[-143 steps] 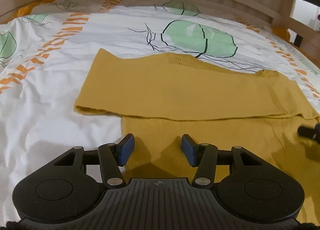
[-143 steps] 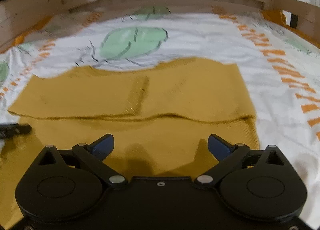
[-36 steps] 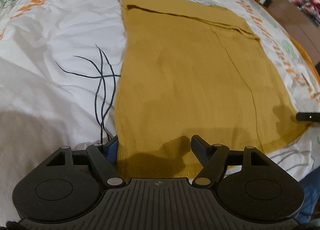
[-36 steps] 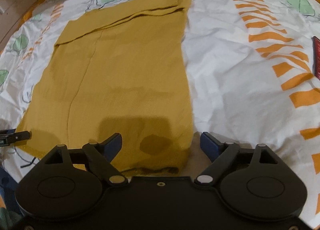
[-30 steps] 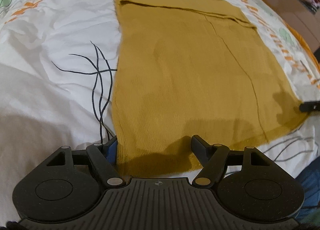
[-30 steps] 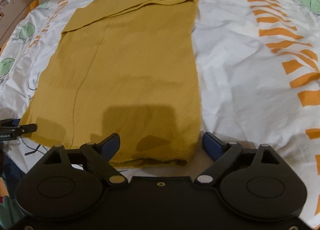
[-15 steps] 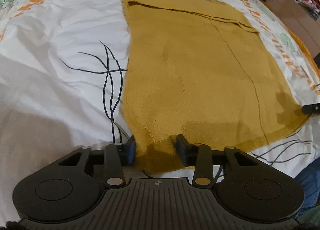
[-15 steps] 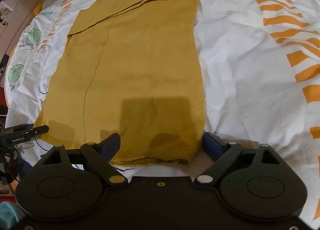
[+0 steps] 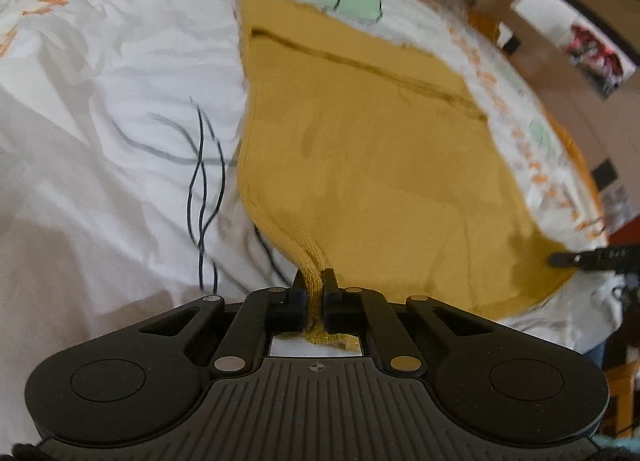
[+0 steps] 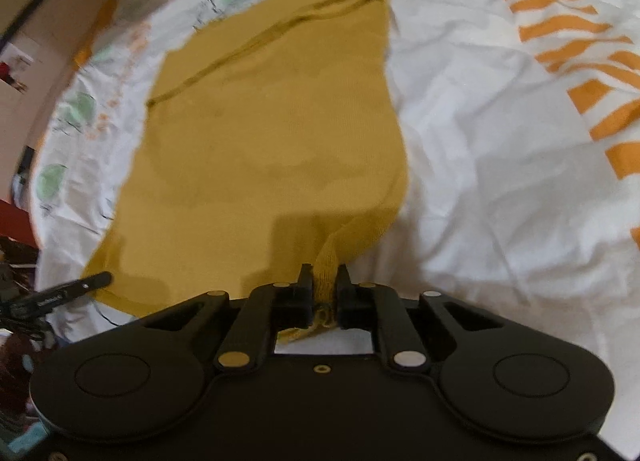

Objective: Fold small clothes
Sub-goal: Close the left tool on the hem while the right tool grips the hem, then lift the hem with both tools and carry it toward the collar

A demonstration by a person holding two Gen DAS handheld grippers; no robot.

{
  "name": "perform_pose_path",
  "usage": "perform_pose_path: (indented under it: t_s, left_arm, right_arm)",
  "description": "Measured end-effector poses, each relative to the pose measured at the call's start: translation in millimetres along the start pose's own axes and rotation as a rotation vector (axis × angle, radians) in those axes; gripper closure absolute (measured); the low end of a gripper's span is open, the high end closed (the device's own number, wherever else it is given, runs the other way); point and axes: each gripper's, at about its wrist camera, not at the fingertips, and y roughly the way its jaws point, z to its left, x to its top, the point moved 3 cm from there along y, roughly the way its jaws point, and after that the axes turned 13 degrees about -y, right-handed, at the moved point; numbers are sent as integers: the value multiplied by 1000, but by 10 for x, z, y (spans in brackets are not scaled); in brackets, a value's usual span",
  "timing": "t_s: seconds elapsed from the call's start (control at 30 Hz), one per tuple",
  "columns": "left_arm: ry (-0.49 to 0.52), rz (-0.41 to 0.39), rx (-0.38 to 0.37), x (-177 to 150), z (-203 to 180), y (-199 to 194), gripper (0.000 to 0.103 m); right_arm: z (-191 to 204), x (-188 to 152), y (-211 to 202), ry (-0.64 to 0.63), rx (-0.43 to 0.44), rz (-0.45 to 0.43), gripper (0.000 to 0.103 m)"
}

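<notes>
A mustard-yellow knit garment [image 9: 372, 165] lies flat on the bed, with its folded part at the far end. It also shows in the right wrist view [image 10: 272, 133]. My left gripper [image 9: 313, 281] is shut on the garment's near left corner, which is pulled up off the sheet. My right gripper [image 10: 325, 276] is shut on the near right corner, also lifted. Each gripper's tip shows at the edge of the other's view: the right one [image 9: 576, 259] and the left one [image 10: 80, 285].
The bed sheet [image 9: 100, 133] is white with green leaves, black lines and orange stripes [image 10: 580, 61]. A wooden bed frame [image 9: 560, 41] runs along the far right. Dark and red items lie off the bed at the left [image 10: 12, 221].
Both grippers have closed on the garment's near corners and lifted them. The near edge now rises from the sheet.
</notes>
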Motion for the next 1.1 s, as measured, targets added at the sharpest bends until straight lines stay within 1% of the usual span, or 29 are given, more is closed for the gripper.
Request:
perform_pose_path:
  t_s: [0.1,0.3,0.4,0.5,0.63,0.83,0.93,1.1]
  left_arm:
    - [-19,-56,-40,114,-68,-110,97]
    - [-55,-165,-105,445,-193,-269,97]
    - [-63,-205,-117,613,-232,-279,98]
    - [-79,-244,-136,805,-259,-291,98]
    - [-77,-307,-132,1091,-309,-271,98]
    - [-94,-358,-135,1540,-363,-133,98]
    - [-95,-372,-133,1713,-385,-43,98]
    - [-119,-373,-125,2036,-386,246,98]
  right_arm:
    - [55,79,-63,-9,20,-54,86]
    - [95,308,-206,-7,54,-179,86]
    - [81,463,-271,13,71,-254,86]
    - [57,642,-320,15,70,-313,86]
    - [-2,896,-344,17,61,-390,86]
    - [-157,1311,-253,40,41,-485,86]
    - [-251,1536,-149,39,22,-506,86]
    - [-428,1869,95,55,-3,-519,86]
